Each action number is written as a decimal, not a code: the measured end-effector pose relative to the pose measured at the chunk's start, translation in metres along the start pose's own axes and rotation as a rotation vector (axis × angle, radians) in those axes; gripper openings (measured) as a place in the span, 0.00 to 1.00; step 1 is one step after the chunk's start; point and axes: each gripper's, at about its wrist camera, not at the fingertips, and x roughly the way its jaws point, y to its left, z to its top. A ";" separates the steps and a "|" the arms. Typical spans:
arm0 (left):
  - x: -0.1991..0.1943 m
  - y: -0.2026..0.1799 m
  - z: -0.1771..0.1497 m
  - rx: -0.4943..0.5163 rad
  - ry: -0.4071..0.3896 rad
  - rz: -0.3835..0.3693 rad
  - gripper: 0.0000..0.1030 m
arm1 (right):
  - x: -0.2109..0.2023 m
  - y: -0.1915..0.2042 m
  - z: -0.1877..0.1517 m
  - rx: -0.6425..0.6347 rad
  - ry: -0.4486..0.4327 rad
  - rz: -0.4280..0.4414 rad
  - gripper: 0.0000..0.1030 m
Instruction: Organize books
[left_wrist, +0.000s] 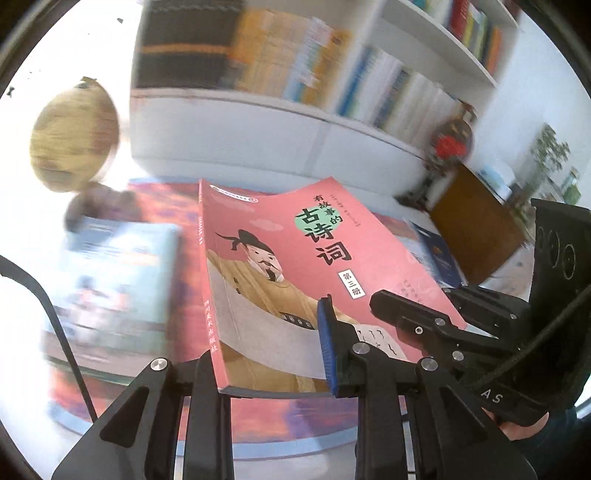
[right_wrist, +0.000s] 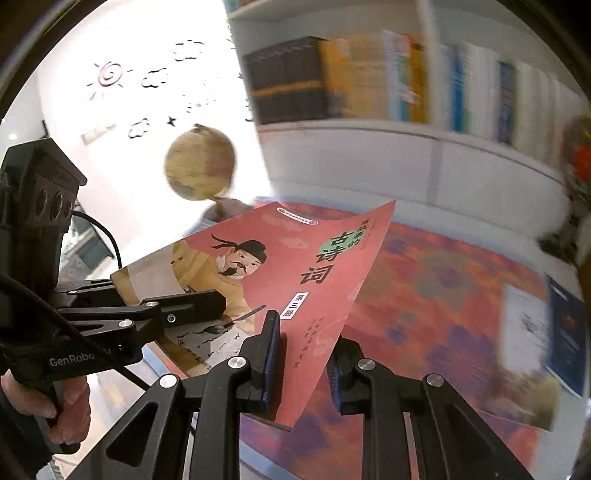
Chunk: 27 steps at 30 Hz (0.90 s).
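The pink book (left_wrist: 295, 273) with a drawing of a man in a black hat on its cover is up in the air, tilted, above a table with a red flowery cloth (right_wrist: 443, 280). Both tongs hold it. The left gripper (left_wrist: 271, 365) is squeezed on the book's near edge at about 6 o'clock in its own view, one finger on the spine side and one blue pad on the cover. The right gripper (right_wrist: 303, 373) is closed tight on the book's lower corner, and in the left view it reaches in from 4 o'clock. A hand (right_wrist: 66, 402) holds the left tongs' handle at 8 o'clock in the right view. A light blue book (left_wrist: 118, 273) lies on the table at 9 o'clock. A brown globe (left_wrist: 74, 133) stands at 10 o'clock. A white bookshelf (left_wrist: 258, 129) full of books fills 12 o'clock.
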 end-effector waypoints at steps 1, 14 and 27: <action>-0.008 0.020 0.004 -0.001 -0.009 0.022 0.21 | 0.009 0.014 0.006 -0.007 -0.007 0.007 0.22; 0.009 0.171 0.015 -0.119 0.019 0.089 0.22 | 0.140 0.105 0.054 0.067 0.074 0.050 0.23; 0.032 0.197 -0.004 -0.203 0.057 0.130 0.27 | 0.181 0.109 0.035 0.128 0.146 0.043 0.24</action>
